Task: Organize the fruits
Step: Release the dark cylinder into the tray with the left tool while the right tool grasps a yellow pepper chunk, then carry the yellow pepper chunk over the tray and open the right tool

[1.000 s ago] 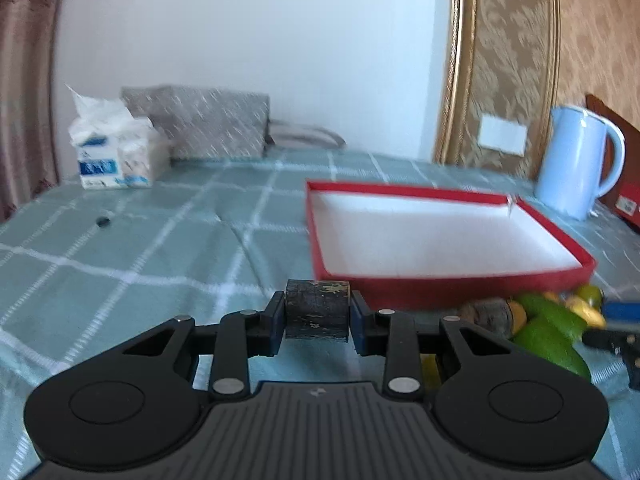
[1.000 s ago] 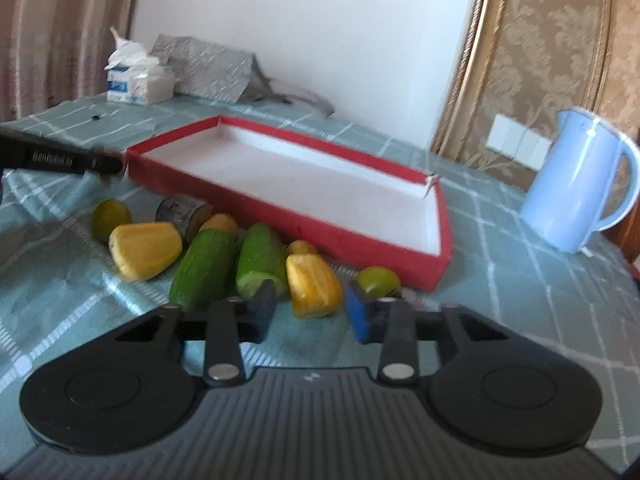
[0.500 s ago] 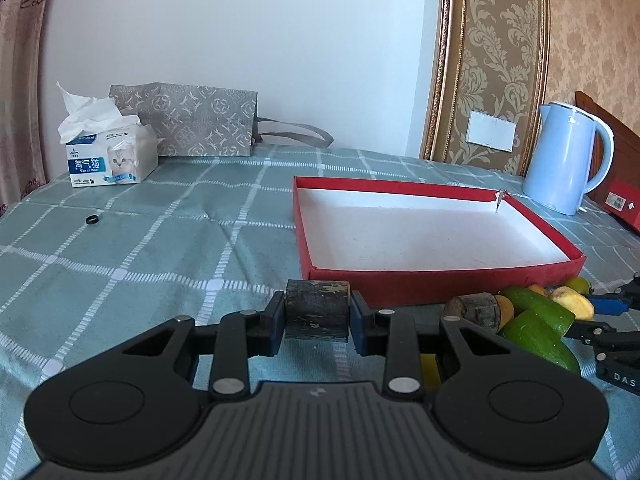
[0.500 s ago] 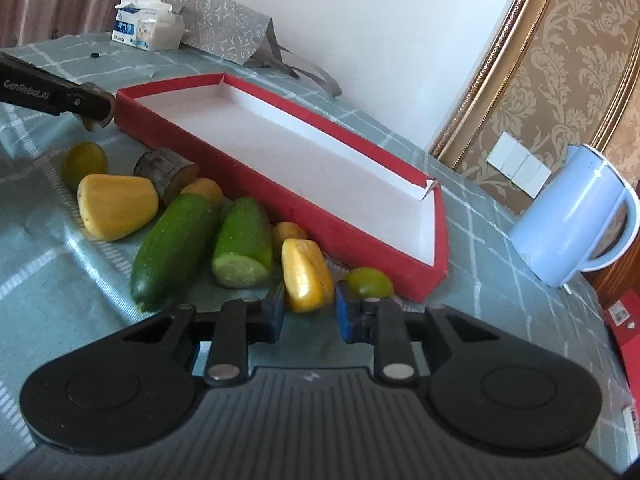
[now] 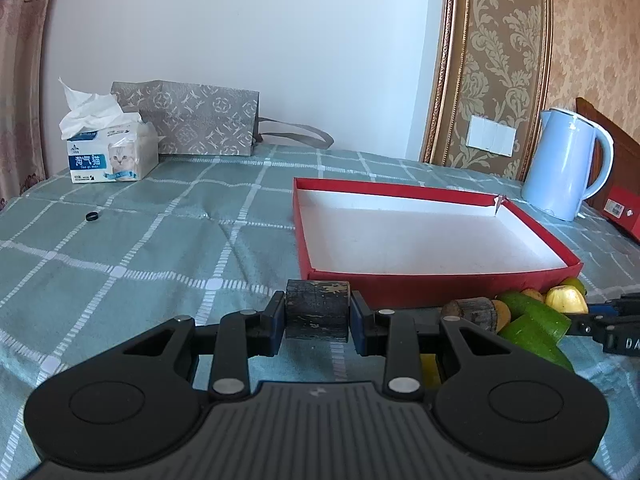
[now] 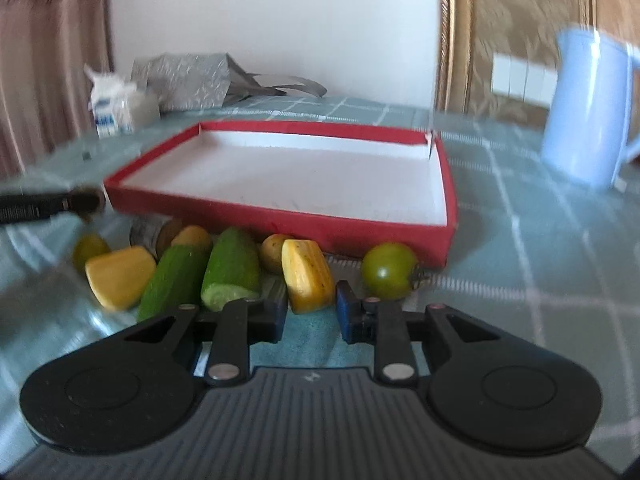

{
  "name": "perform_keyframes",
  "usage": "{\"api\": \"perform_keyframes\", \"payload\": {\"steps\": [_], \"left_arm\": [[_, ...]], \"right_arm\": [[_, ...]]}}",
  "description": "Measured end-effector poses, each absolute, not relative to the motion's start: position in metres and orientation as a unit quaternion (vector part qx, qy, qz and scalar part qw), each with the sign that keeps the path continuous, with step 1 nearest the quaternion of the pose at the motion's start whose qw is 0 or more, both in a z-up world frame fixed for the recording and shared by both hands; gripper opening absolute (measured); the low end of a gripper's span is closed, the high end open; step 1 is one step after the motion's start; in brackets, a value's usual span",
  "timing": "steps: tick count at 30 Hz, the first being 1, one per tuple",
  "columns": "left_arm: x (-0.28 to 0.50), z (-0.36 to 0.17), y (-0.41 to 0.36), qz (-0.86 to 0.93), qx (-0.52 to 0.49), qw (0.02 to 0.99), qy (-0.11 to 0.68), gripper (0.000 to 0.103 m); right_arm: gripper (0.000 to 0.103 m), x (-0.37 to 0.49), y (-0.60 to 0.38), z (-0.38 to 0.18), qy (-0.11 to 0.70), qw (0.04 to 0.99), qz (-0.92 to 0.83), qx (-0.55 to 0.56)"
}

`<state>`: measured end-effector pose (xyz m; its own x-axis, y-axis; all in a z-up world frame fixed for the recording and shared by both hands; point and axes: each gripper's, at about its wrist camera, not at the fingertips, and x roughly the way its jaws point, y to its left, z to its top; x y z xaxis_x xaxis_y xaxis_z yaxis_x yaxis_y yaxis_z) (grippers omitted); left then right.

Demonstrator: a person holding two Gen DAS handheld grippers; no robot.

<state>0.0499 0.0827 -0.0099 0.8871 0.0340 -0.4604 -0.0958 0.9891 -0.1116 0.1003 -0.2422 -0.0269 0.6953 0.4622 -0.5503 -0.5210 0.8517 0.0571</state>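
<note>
My left gripper (image 5: 318, 312) is shut on a short dark cylinder piece (image 5: 318, 300), held just in front of the near left corner of the red tray (image 5: 400, 284), whose white floor is bare. In the right wrist view my right gripper (image 6: 311, 304) is shut on the near end of a yellow fruit piece (image 6: 306, 272). Two green cucumber pieces (image 6: 232, 268), a yellow wedge (image 6: 120, 276), a green tomato (image 6: 390, 270) and another dark stub (image 6: 154, 232) lie along the red tray (image 6: 280, 216) front wall. The left gripper's tip (image 6: 86, 200) shows at the far left.
A light blue kettle (image 5: 564, 164) stands at the back right beside a red box (image 5: 616, 208). A tissue box (image 5: 112, 156) and a grey paper bag (image 5: 196, 124) sit at the back left. A small black ring (image 5: 92, 217) lies on the checked cloth.
The right gripper's jaws closed onto the yellow fruit piece, then the gripper rolled and shifted, blurring its view. The left gripper kept still with the dark piece.
</note>
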Motion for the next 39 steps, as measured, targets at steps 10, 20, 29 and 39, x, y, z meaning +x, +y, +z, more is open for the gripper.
{"api": "perform_keyframes", "payload": {"steps": [10, 20, 29, 39], "left_arm": [[0.081, 0.021, 0.062, -0.001, -0.045, 0.970, 0.239, 0.032], [0.165, 0.017, 0.037, -0.020, -0.025, 0.959, 0.282, 0.032], [0.181, 0.007, 0.029, 0.001, -0.009, 0.964, 0.267, 0.076], [0.108, 0.019, 0.070, 0.088, -0.077, 0.979, 0.166, 0.087]], "right_arm": [[0.024, 0.110, -0.261, -0.030, 0.308, 0.905, 0.292, 0.030], [0.024, 0.112, -0.261, -0.029, 0.306, 0.906, 0.290, 0.038], [0.024, 0.112, -0.260, -0.031, 0.308, 0.905, 0.290, 0.036], [0.024, 0.107, -0.256, -0.031, 0.300, 0.910, 0.286, 0.022]]}}
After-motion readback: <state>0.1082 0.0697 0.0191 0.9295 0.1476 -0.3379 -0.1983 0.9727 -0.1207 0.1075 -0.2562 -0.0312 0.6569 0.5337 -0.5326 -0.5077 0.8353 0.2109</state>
